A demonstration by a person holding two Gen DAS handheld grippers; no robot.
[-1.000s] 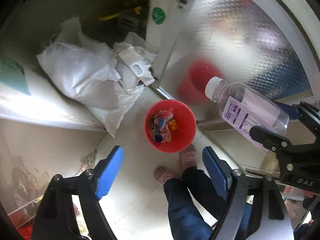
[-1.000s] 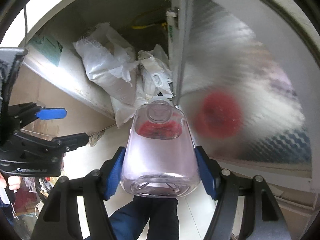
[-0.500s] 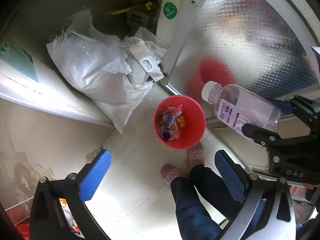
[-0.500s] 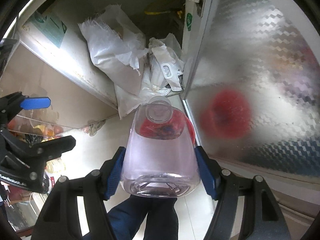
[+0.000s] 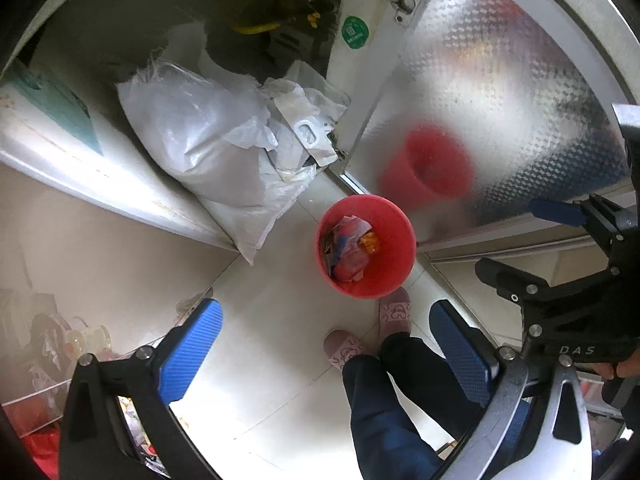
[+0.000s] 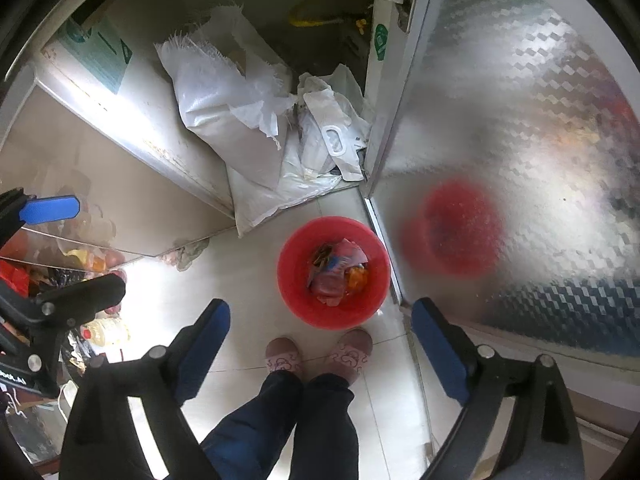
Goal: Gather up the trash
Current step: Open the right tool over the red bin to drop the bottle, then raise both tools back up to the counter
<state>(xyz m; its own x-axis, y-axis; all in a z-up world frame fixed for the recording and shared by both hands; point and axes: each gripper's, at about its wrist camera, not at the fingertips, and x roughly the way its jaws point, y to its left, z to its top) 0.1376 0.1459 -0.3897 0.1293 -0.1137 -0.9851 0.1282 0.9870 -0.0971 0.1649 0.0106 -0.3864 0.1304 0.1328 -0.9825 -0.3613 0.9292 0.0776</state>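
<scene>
2 spread claws (image 5: 328,344) (image 6: 320,344) above bin rim (image 6: 288,280)

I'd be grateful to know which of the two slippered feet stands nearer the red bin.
In the left wrist view, the slipper further right: its toe reaches the red bin's rim. The other slipper sits further back, with bare floor before it.

Both fisheye views bend hard toward black corners, with bright glare on the pale floor tiles (image 6: 160,300) at lower left, a dim recess at the top, and a smeared reflection in the patterned metal door (image 6: 520,120).
</scene>
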